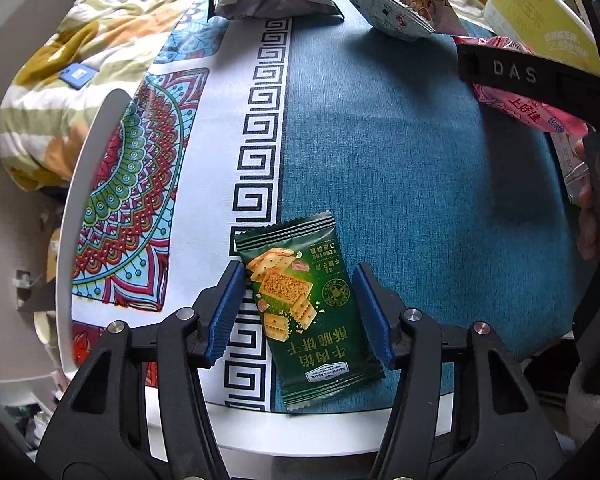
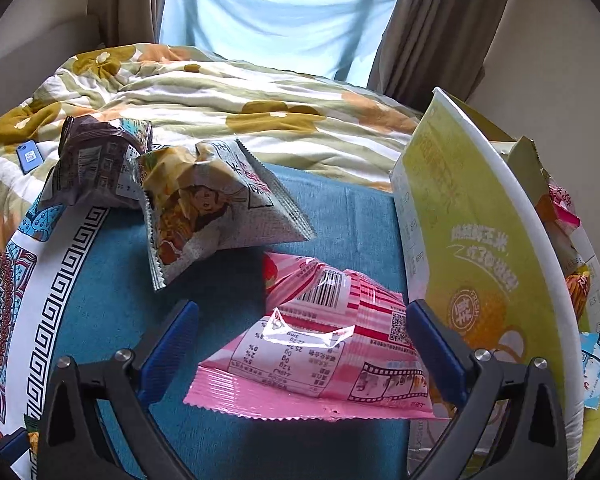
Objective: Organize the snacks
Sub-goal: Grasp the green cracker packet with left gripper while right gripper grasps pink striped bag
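A dark green cracker packet point(image 1: 308, 312) lies flat near the front edge of the teal cloth point(image 1: 420, 160). My left gripper point(image 1: 299, 270) points down over it. Its blue pads point(image 1: 224, 312) stand right at the packet's two long edges, and the packet shows no crease. My right gripper point(image 2: 302, 308) is open over a pink packet point(image 2: 324, 344), which lies on the cloth between the pads without being pressed. The left wrist view shows that gripper's black body point(image 1: 512, 72) at top right, above the pink packet point(image 1: 536, 116).
A yellow-green box point(image 2: 460, 240) with snacks inside stands at the right. A grey-brown packet point(image 2: 96, 160) and a cartoon-printed packet point(image 2: 212, 208) sit at the table's far side. Behind lies a flowered quilt point(image 2: 220, 96) with a blue phone point(image 2: 28, 156). A hand point(image 1: 588, 208) shows at the right.
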`<control>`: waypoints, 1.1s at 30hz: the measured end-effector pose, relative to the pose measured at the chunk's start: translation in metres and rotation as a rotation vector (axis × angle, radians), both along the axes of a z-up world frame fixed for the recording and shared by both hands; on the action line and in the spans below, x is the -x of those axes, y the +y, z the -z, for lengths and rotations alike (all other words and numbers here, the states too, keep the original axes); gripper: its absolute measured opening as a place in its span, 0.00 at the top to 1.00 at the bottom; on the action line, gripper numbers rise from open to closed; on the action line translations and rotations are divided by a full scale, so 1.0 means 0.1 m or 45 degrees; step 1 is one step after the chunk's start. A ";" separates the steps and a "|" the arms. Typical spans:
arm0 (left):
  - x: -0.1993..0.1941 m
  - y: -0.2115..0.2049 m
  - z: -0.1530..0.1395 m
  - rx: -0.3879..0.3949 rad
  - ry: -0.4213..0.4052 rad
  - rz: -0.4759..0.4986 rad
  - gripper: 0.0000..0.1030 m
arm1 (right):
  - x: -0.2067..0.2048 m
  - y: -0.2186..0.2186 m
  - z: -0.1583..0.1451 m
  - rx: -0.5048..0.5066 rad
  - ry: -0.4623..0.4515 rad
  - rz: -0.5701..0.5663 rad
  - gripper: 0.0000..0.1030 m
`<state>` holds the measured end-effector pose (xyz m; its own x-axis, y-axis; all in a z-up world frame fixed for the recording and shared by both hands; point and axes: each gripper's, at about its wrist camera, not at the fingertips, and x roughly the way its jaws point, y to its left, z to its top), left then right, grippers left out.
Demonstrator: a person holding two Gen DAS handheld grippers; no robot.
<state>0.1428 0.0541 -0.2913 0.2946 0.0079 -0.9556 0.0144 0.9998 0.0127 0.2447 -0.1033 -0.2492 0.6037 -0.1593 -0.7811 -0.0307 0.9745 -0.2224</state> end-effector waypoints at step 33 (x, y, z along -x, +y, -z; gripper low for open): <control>-0.10 0.09 -0.05 -0.013 0.018 0.121 0.61 | 0.22 -0.19 0.09 -0.141 0.034 -0.062 0.51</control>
